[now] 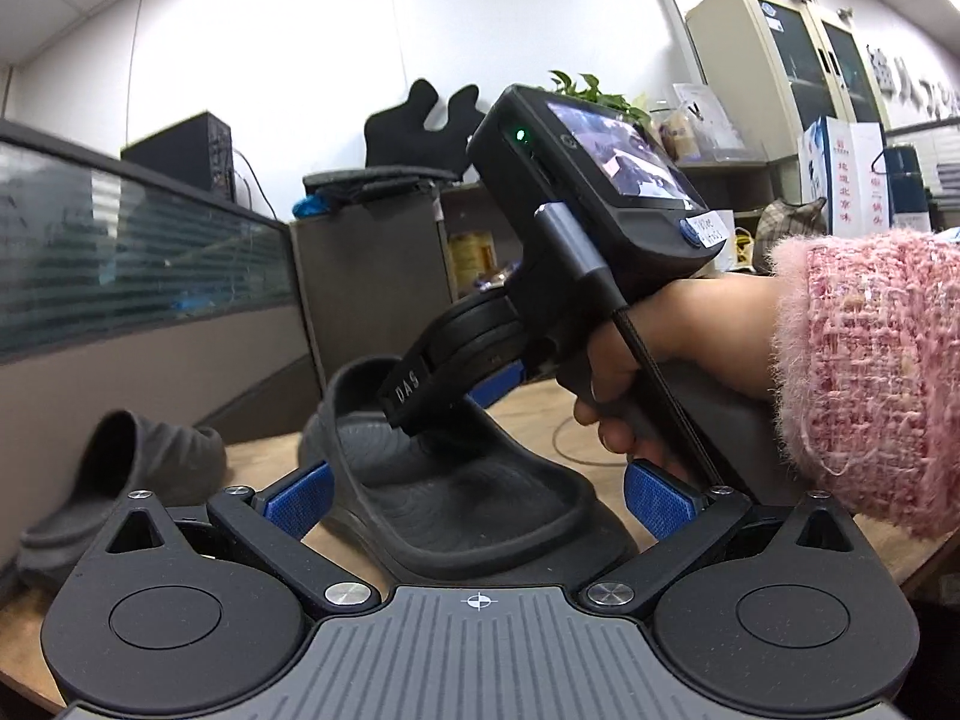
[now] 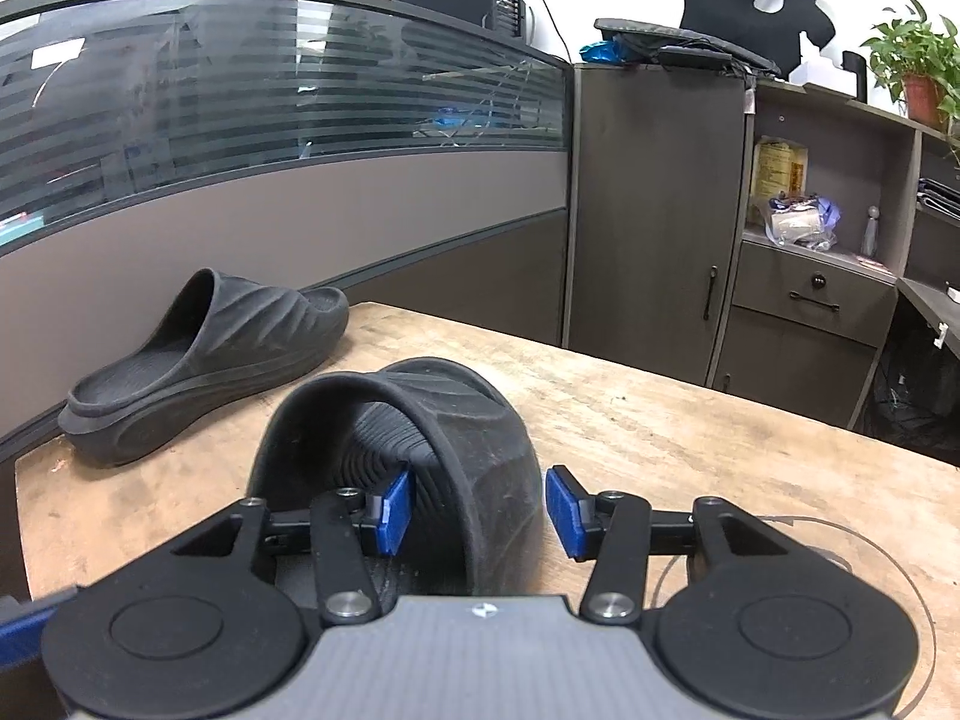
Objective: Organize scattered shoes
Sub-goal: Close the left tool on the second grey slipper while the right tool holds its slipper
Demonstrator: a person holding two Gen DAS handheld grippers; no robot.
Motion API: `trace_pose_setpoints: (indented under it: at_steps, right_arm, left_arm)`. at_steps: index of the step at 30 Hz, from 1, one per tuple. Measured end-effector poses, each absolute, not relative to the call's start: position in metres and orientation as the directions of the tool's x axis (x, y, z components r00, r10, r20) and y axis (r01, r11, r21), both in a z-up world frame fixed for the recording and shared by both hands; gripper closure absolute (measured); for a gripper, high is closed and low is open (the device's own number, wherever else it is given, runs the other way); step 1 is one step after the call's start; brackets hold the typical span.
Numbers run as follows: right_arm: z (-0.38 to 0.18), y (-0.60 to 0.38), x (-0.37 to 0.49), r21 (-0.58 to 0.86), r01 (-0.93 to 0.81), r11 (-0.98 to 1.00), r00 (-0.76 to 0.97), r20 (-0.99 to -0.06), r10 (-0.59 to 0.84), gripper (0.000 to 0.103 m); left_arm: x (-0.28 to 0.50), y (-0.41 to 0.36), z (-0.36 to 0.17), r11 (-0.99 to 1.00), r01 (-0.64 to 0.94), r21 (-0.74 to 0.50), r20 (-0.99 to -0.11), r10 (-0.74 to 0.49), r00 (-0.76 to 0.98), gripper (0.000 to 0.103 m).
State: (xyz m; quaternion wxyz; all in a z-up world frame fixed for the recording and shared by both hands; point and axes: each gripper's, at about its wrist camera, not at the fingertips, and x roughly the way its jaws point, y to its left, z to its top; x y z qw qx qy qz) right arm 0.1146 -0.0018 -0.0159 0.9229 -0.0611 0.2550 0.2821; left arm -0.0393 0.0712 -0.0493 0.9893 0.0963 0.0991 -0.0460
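Two dark grey rubber slippers lie on a wooden table. The near slipper points away from me. My right gripper is open astride the right side of its strap, one blue pad inside and the other outside with a small gap. In the left wrist view a hand in a pink sleeve holds that gripper, whose fingers dip under the strap. My left gripper is wide open around the heel of the same slipper. The second slipper rests by the partition on the left.
A grey partition with striped glass runs along the table's left side. A brown cabinet and shelves with a potted plant stand behind the far edge. A thin cable loop lies on the table at right.
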Motion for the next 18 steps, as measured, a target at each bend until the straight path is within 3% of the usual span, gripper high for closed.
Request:
trace_pose_setpoints:
  at_steps: [12, 18]
  right_arm:
    - [-0.018, 0.003, 0.115, 0.025, -0.563, 0.826, 0.7, -0.518, 0.492, 0.052]
    - [-0.02, 0.005, 0.116, 0.03, -0.568, 0.822, 0.695, -0.517, 0.499, 0.051]
  left_arm:
    - [-0.046, 0.09, -0.053, 0.98, 0.069, 0.185, -0.226, -0.026, 0.974, 0.0]
    - [-0.062, 0.115, -0.035, 0.968, 0.065, 0.243, -0.147, -0.03, 0.989, 0.0]
